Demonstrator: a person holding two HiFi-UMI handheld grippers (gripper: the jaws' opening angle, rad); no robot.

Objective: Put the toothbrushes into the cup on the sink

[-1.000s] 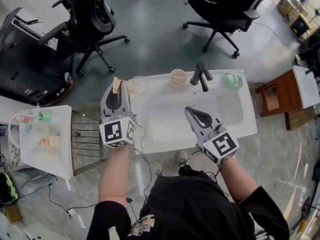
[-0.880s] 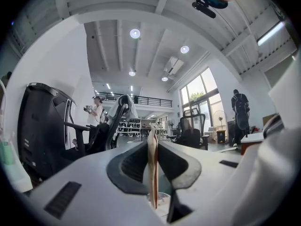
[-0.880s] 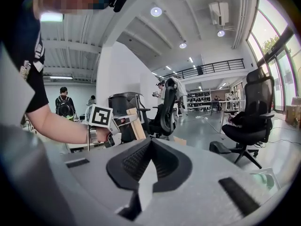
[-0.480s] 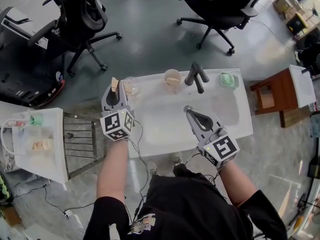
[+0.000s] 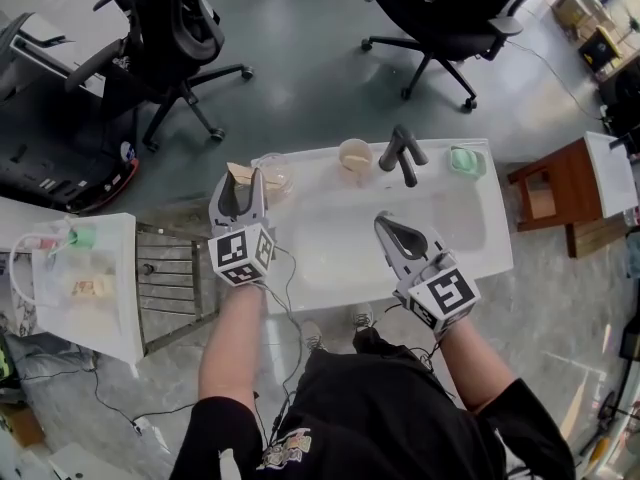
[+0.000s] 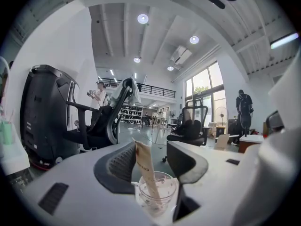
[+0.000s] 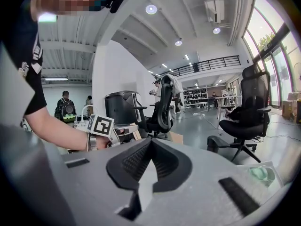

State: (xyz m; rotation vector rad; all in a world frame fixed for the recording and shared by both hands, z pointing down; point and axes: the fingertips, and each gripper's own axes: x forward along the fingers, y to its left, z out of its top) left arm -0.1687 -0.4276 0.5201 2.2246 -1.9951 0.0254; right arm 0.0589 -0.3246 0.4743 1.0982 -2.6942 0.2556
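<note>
A boxed toothbrush (image 6: 145, 169) stands tilted in a clear cup (image 6: 158, 193) at the sink's back left corner. My left gripper (image 6: 153, 160) is around its upper part. The jaws have just been opening and stand apart, and the pads do not press on the box. From the head view, the left gripper (image 5: 240, 190) sits beside that clear cup (image 5: 274, 176), with the box's tip (image 5: 238, 172) at its fingertips. My right gripper (image 5: 399, 236) hovers over the white sink (image 5: 470, 230), shut and empty, as the right gripper view (image 7: 150, 147) confirms.
A beige cup (image 5: 354, 154), a black faucet (image 5: 402, 154) and a green soap dish (image 5: 465, 160) line the sink's back edge. A metal rack (image 5: 170, 283) and white cart (image 5: 75, 283) stand left, a wooden stool (image 5: 555, 196) right, and office chairs (image 5: 170, 48) behind.
The left gripper came down toward the clear cup with the boxed toothbrush, then spread its jaws. The box now stands in the cup. The right gripper stayed put.
</note>
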